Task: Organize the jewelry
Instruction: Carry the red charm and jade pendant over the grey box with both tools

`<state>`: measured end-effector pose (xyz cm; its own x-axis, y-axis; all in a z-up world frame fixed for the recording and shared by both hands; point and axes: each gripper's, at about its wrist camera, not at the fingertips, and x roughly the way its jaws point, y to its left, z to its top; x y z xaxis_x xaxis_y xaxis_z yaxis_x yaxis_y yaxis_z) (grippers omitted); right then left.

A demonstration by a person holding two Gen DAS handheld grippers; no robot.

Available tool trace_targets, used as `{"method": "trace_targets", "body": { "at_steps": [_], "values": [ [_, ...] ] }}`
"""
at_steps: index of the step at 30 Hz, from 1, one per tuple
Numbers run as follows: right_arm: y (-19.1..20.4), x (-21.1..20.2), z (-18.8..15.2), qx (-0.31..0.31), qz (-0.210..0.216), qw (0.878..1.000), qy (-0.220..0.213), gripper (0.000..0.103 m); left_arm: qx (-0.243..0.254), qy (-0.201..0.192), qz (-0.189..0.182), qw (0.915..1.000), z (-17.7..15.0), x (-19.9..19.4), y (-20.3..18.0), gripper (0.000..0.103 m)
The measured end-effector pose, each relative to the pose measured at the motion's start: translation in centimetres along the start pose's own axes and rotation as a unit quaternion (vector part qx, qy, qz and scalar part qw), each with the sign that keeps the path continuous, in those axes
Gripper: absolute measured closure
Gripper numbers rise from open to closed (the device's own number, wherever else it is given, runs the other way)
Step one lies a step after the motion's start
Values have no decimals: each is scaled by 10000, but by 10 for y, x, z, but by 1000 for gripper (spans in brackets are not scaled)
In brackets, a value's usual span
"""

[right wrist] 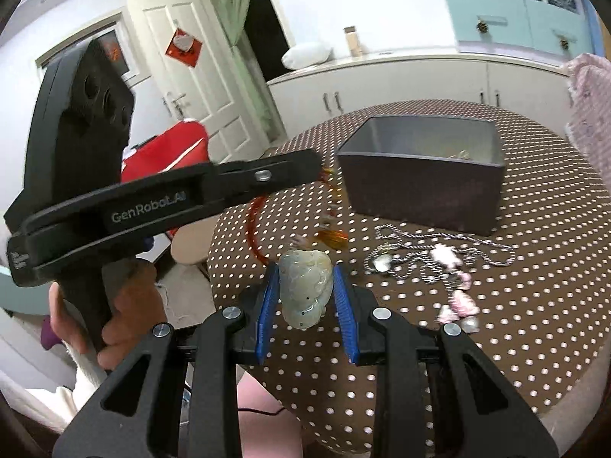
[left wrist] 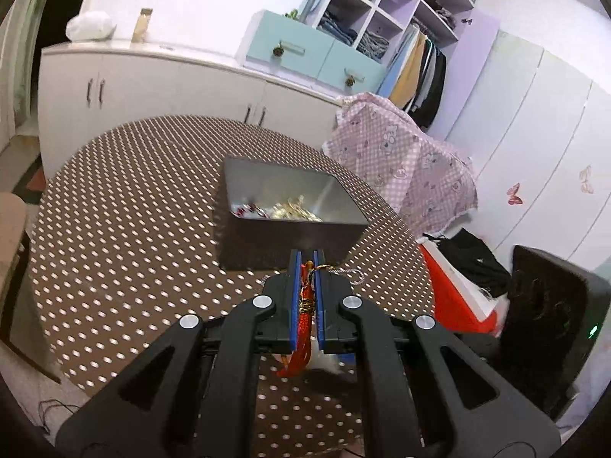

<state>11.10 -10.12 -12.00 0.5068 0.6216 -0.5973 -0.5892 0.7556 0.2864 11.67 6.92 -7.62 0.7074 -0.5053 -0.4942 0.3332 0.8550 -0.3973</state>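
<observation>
A pale jade pendant (right wrist: 304, 286) on a red-orange cord (left wrist: 305, 305) is held between both grippers above the polka-dot table (left wrist: 126, 229). My left gripper (left wrist: 306, 257) is shut on the cord, just short of the grey jewelry box (left wrist: 290, 206), which holds gold and red pieces. In the right wrist view the left gripper (right wrist: 319, 168) reaches in from the left, with the cord (right wrist: 252, 229) hanging from it. My right gripper (right wrist: 304, 267) is shut on the jade pendant. A silver chain necklace (right wrist: 439, 255) with pink stones (right wrist: 460, 297) lies on the table to the right.
The grey box (right wrist: 420, 187) stands mid-table. A pink checked cloth (left wrist: 401, 160) drapes something beyond the table. White cabinets (left wrist: 152, 84) line the far wall. A red bag (left wrist: 454, 290) and a black device (left wrist: 550, 305) sit to the right, off the table.
</observation>
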Motion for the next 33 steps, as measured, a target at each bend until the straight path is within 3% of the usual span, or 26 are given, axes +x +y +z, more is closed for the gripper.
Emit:
{"method": "trace_targets", "body": {
  "at_steps": [4,10,33],
  "values": [
    [-15,16,1,268,-219,9993,147,76,-12,35,-97,9999,-4,1,-6,96],
    [-37,11,4,600,-391,9974,32,76,-42,19,-19,10000,-5,-1,-6,96],
    [-60,-40,39,443,-896,9927,-671,76,187,-217,128,9995,22,14,-25,96]
  ]
}}
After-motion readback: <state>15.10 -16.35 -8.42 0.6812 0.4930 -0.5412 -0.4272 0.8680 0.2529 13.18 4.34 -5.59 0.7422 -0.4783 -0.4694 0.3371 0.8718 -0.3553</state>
